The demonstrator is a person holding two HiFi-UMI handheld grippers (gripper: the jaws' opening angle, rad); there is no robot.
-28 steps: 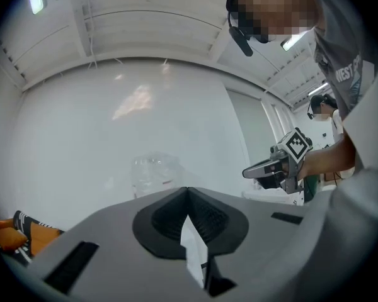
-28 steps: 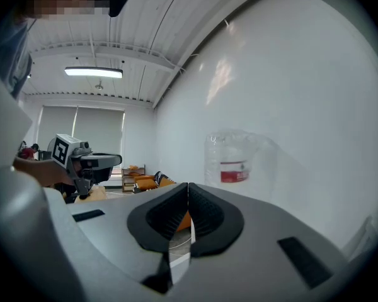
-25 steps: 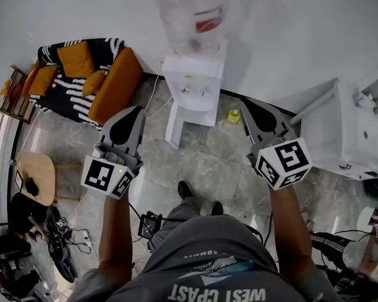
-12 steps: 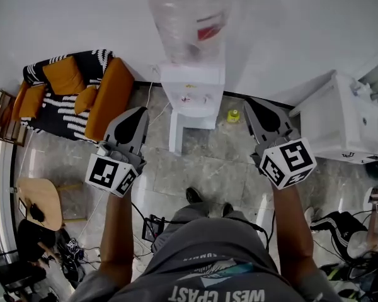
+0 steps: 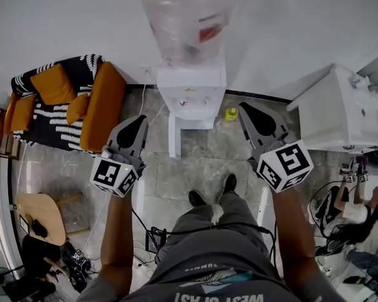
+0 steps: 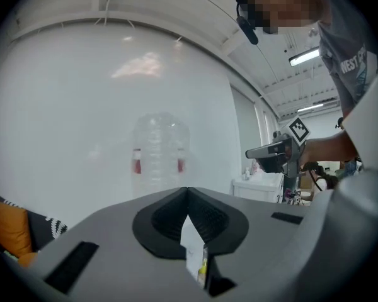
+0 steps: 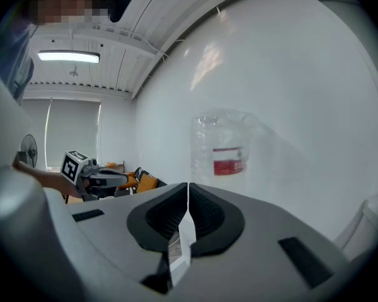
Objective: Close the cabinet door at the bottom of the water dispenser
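The white water dispenser [image 5: 190, 96] stands against the wall with a clear bottle [image 5: 183, 17] on top. Its bottom cabinet door [image 5: 173, 136] stands open, swung out toward me on the left side of the base. My left gripper [image 5: 140, 119] is shut and empty, left of the door and apart from it. My right gripper [image 5: 244, 108] is shut and empty too, right of the dispenser. In the left gripper view the left gripper [image 6: 188, 191] points at the bottle [image 6: 159, 150]. In the right gripper view the right gripper [image 7: 188, 186] also faces the bottle [image 7: 223, 153].
An orange and striped sofa [image 5: 63, 99] stands to the left, a white cabinet [image 5: 340, 112] to the right. A small yellow object [image 5: 231, 113] lies on the floor by the dispenser. Cables and a round wooden table [image 5: 34, 212] lie behind left. A person [image 5: 353, 200] sits at the right.
I have stepped closer to the dispenser. Both shut grippers have moved forward and down toward its base, the left one more than the right.
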